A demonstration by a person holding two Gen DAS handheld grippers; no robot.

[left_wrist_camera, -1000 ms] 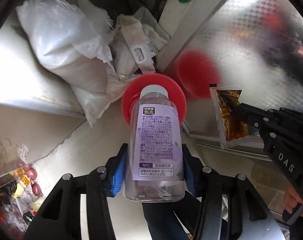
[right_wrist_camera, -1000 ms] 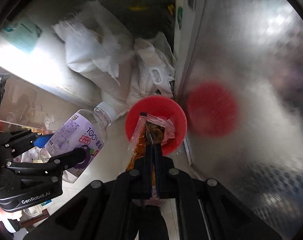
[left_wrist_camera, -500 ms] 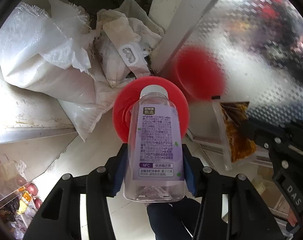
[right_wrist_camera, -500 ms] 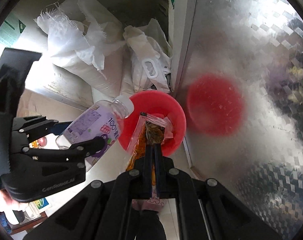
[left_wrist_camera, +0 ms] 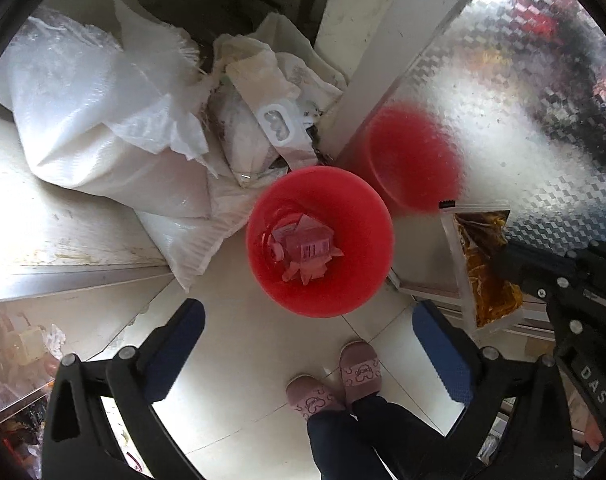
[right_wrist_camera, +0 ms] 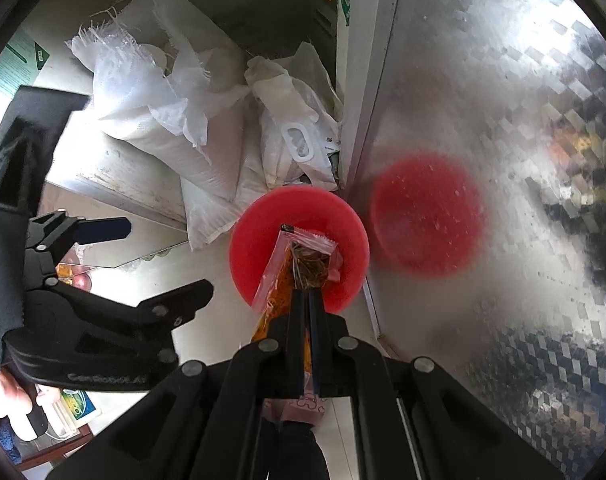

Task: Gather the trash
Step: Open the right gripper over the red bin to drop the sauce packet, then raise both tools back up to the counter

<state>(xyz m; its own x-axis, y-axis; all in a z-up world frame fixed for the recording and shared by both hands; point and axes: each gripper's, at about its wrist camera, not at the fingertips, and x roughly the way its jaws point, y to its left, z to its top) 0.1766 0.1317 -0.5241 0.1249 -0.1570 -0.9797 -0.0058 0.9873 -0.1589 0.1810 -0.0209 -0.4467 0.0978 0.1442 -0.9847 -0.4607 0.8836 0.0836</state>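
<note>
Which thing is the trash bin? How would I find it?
Look at the shiny metal wall on the right, then drop to the floor at its corner. The trash bin stands there beside the crumpled white sacks. It is the only round, bright red bucket, open on top, with scraps inside.

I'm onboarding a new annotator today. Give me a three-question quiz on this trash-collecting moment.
1. True or false: the left gripper has a bottle between its fingers.
2. What does the right gripper hold: A) a sachet, B) a cup, C) a spoon?
3. Fill in: the red bin stands beside white ____.

Key: 1 false, its jaws are opening with nothing between them; 2 A, the sachet; 3 sacks.
</note>
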